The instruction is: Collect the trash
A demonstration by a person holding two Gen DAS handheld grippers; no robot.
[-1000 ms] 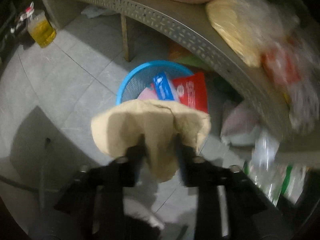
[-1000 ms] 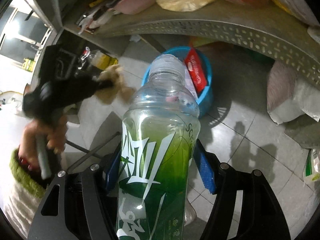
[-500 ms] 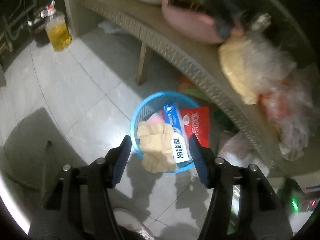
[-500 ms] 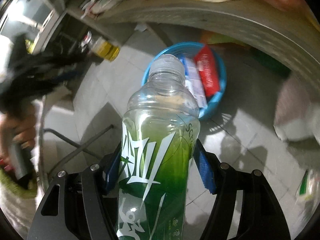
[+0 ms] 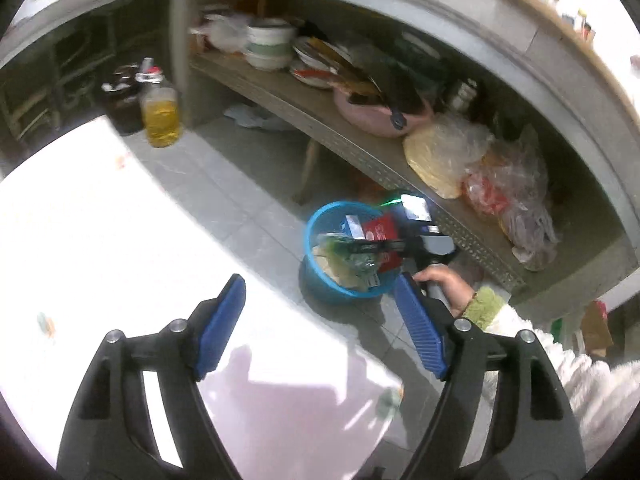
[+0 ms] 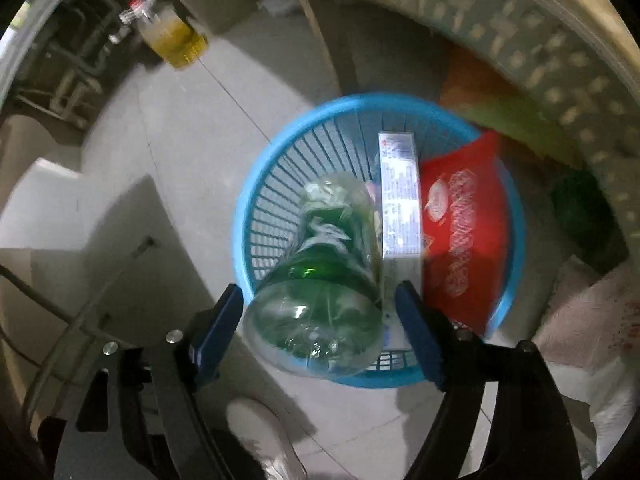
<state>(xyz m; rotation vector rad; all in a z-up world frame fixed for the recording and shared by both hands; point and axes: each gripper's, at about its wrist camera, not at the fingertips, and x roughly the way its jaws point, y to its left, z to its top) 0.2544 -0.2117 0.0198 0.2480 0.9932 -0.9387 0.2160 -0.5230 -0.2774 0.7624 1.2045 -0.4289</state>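
Right gripper [image 6: 320, 328] opening, pads now clear of the green bottle [image 6: 324, 272] clamped upright a second ago — released, tipping neck-first into the blue basket [image 6: 256, 184]. Left gripper [image 5: 320, 328] spread and empty, its tan wad already dropped in.

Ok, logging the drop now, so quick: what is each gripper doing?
Left gripper: jaws opening, nothing between them.
Right gripper: jaws opening, green bottle between them, tipping into the blue basket.
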